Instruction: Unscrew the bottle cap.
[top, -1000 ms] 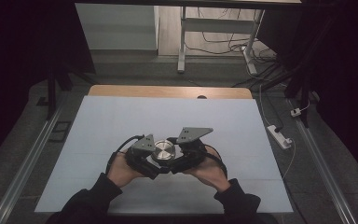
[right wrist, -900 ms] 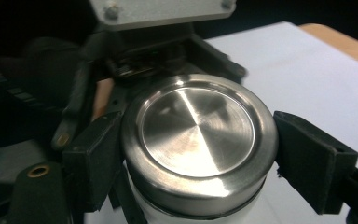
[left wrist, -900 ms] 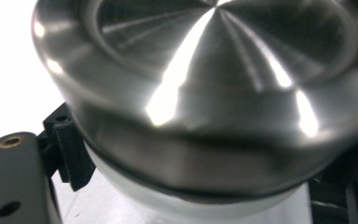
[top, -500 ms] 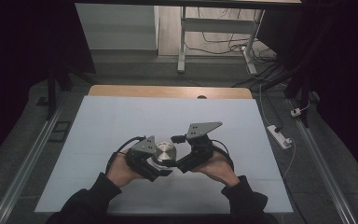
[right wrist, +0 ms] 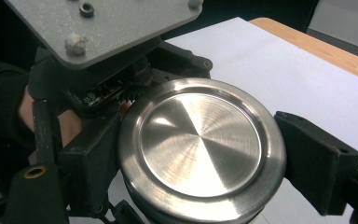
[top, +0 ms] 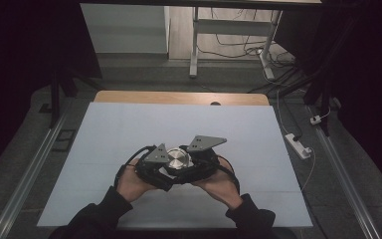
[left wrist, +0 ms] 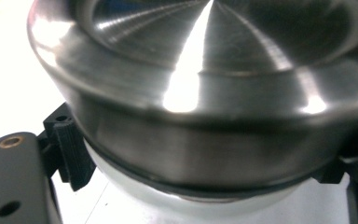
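High view, work surface: white table sheet [top: 129, 134] over a wooden tabletop [top: 179, 97].
High view, object: round jar with a brushed steel lid [top: 178, 161], held just above the sheet near its front middle, between the two grippers.
High view, left gripper [top: 155, 167]: in the person's left hand [top: 132, 181], pressed against the jar's left side.
High view, right gripper [top: 201, 160]: in the right hand [top: 219, 184], against the jar's right side, grey three-cornered plate on top.
High view, surroundings: white power strip [top: 298, 145] on the floor to the right, well apart.

Left gripper view, object: steel lid [left wrist: 205, 70] very close, above a whitish jar body [left wrist: 135, 186].
Left gripper view, grip: black jaws sit on either side of the jar under the lid rim, clenched on it.

Right gripper view, object: steel lid [right wrist: 200, 149] face up, centred.
Right gripper view, grip: black jaws bear on opposite edges of the lid; having just sprung apart and closed again, they are clamped on it.
Right gripper view, other gripper: left gripper [right wrist: 112, 88] touches the jar from the far side, its grey plate above.
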`<state>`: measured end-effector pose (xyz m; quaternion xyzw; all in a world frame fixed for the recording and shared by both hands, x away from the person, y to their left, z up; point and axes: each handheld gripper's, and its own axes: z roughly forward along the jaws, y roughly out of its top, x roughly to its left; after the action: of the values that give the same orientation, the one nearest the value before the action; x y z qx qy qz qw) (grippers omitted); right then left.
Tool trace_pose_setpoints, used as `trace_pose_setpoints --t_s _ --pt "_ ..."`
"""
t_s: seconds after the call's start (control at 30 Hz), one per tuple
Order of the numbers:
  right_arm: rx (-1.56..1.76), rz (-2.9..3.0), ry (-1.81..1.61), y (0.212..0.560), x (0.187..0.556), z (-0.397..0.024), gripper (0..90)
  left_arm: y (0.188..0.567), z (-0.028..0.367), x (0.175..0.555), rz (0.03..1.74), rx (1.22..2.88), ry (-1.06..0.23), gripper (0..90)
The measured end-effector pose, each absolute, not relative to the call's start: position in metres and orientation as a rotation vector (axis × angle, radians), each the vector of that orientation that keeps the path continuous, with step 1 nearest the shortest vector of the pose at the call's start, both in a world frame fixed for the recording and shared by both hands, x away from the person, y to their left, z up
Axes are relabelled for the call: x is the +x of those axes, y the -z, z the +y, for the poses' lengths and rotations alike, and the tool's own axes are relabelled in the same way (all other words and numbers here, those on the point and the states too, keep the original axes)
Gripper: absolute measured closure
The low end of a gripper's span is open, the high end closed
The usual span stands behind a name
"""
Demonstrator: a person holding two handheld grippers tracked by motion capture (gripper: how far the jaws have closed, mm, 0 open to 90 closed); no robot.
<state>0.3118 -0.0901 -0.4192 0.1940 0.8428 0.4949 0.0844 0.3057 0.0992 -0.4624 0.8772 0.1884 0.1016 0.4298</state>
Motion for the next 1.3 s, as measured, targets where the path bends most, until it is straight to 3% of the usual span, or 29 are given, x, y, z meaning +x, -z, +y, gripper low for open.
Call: trace_pose_setpoints --t_s 0.4,1.3 --pt "0.488 2.619 -1.56 0.42 0.318 -0.098 18.3 0.466 0.104 0.31 0.349 2.186 -0.127 14.9" --pt "0.513 2.521 -1.523 0.407 0.315 -0.117 18.2 0.47 0.119 0.321 0.469 2.171 -0.183 14.9"
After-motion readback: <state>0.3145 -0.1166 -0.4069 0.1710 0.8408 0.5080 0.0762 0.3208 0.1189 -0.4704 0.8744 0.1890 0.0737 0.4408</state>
